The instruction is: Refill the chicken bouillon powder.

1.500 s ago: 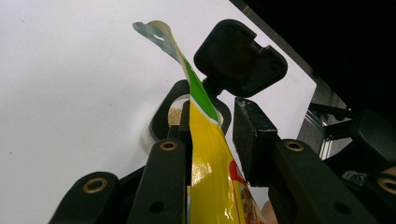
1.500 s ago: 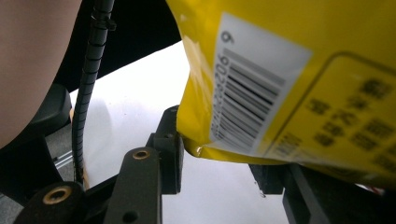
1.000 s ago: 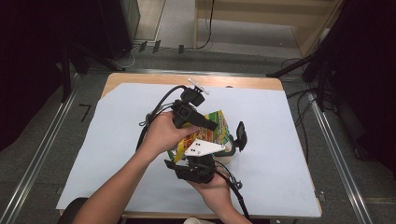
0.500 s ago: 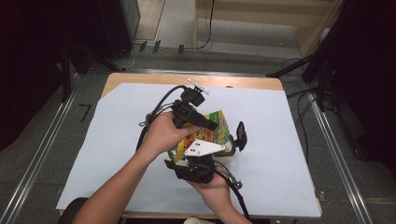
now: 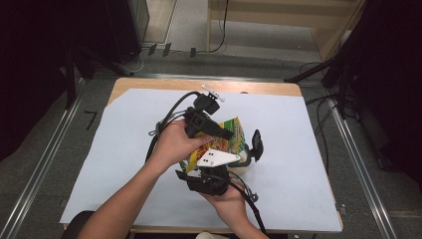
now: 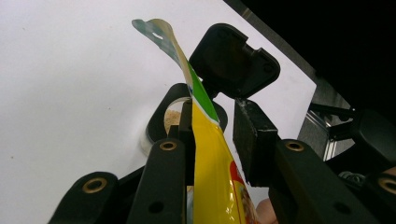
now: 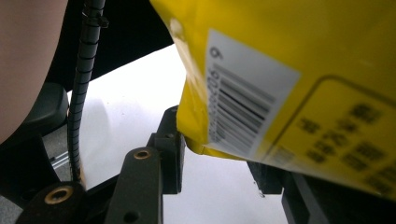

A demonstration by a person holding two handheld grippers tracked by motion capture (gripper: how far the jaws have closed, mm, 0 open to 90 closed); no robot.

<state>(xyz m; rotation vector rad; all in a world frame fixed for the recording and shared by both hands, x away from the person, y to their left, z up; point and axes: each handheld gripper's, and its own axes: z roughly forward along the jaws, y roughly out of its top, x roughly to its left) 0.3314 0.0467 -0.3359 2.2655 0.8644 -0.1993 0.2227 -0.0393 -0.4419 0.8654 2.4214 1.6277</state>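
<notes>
- Where the high view looks down on the desk (image 5: 124,149), a yellow and green packet (image 5: 234,133) is held up over the white sheet near the desk's middle, between the two claws.
- Left claw (image 5: 226,135): it comes in from the left and its tips meet the packet's upper part. In the left gripper view the packet (image 6: 212,163) stands on edge between the jaws, pressed against one jaw, while a gap shows between it and the other. That claw (image 6: 212,140) stands partly apart and is not clamped.
- Right claw (image 5: 234,162): held from below by the right hand (image 5: 224,196), it sits under the packet's lower edge. In the right gripper view the packet's bottom corner (image 7: 201,140), with a barcode label, hangs between the jaws, which stand apart; the corner lies against the left-hand jaw.
- A small round jar (image 6: 170,122) with pale brown contents stands on the sheet beyond the left claw, its black hinged lid (image 6: 236,60) flipped open.
- In the high view the lid (image 5: 257,144) stands just right of the packet.
</notes>
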